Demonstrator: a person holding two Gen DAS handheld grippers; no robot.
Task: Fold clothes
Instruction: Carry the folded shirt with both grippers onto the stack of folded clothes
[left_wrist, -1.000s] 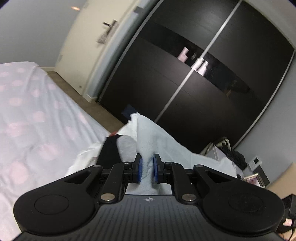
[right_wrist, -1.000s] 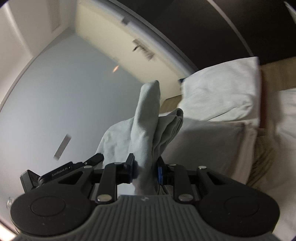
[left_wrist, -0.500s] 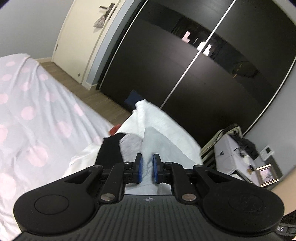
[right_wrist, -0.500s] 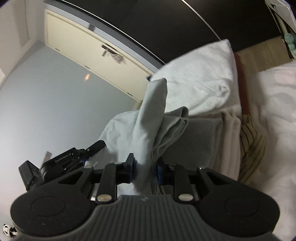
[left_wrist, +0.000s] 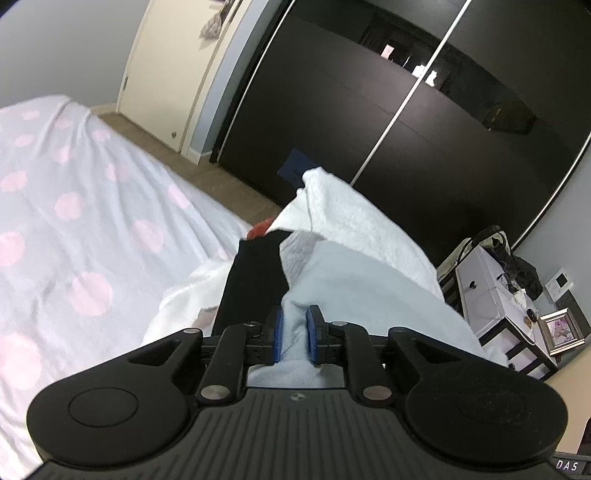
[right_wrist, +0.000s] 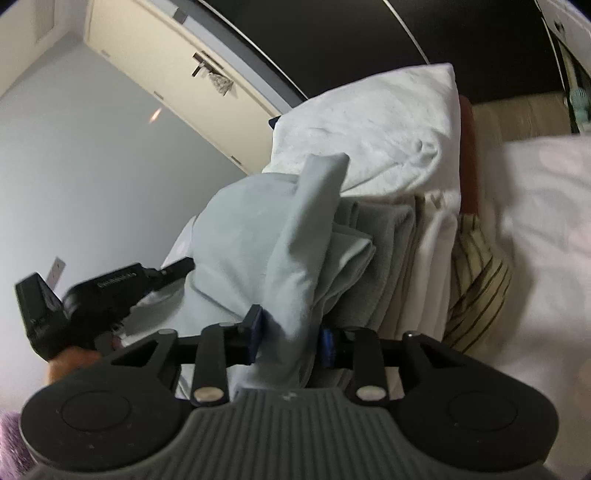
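Note:
A light blue garment (left_wrist: 351, 280) lies over a pile of folded clothes at the bed's edge. My left gripper (left_wrist: 294, 338) has one edge of it between its blue pads. The jaws are opening slightly, and the pads still press the cloth. In the right wrist view the same garment (right_wrist: 258, 236) drapes in a thick fold through my right gripper (right_wrist: 290, 339). Its jaws are opening and the cloth sits loose between the pads. The left gripper's body (right_wrist: 92, 295) shows at the left of that view, held by a hand (right_wrist: 70, 362).
The pile holds a white towel (right_wrist: 369, 122), a black garment (left_wrist: 251, 280), a grey one (left_wrist: 295, 247) and a striped one (right_wrist: 476, 280). The pink-dotted bed sheet (left_wrist: 74, 206) spreads to the left. A dark wardrobe (left_wrist: 369, 92) and a white nightstand (left_wrist: 495, 295) stand beyond.
Both grippers have sunk with the light blue garment onto the pile. The right jaws have widened, and the fold that stood upright has slumped forward.

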